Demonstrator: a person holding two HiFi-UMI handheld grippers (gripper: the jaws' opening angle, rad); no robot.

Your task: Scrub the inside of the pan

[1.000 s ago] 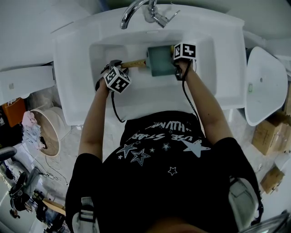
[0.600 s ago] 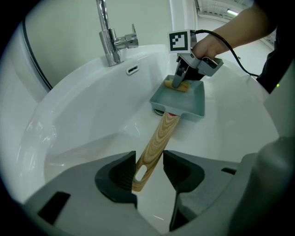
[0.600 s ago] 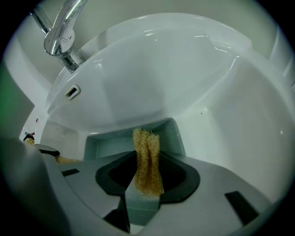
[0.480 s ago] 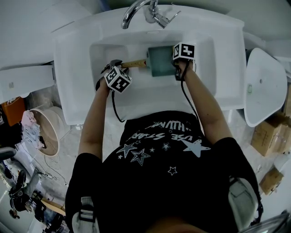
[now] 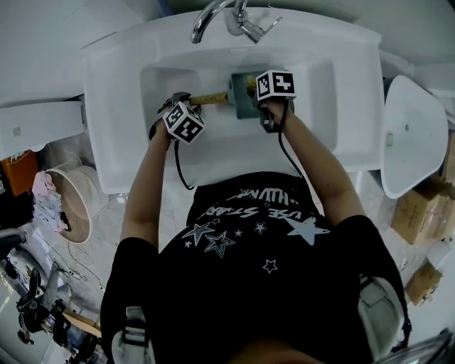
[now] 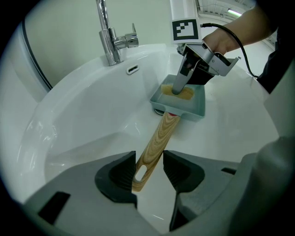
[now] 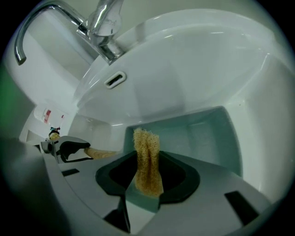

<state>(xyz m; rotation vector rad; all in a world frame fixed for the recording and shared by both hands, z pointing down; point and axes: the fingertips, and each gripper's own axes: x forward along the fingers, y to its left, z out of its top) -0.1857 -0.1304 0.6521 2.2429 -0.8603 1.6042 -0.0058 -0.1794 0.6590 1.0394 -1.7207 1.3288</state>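
While the pan (image 6: 196,105) lies inside the sink (image 5: 341,106), over the drain, only a little writing shows. The person's black shirt (image 5: 263,242), on the near side of the sink, carries white stars and lettering that reads upside down from the head view and cannot be read with certainty. Each gripper's cube bears black-and-white square markers. A small red-and-white label on the wall behind the sink is too small to read.

The faucet (image 5: 213,18) stands at the sink's far rim, spout curving toward the sink's left. A white lid-shaped object (image 5: 416,131) sits right of the sink, with cardboard boxes (image 5: 419,213) below it. A round tub (image 5: 75,206) holding cloth stands at the sink's lower left.

The left gripper (image 6: 148,161) is clamped on the end of the pan's wooden handle (image 6: 156,143), which points toward the sink's left side. The right gripper (image 7: 147,161) is clenched on a yellow mesh scrubber (image 7: 145,140), which is pressed down inside the pan; this gripper hides much of the pan from overhead.

Compared with a second earlier, the right gripper has shifted from the pan's right edge toward the sink's left. The left gripper has not moved.
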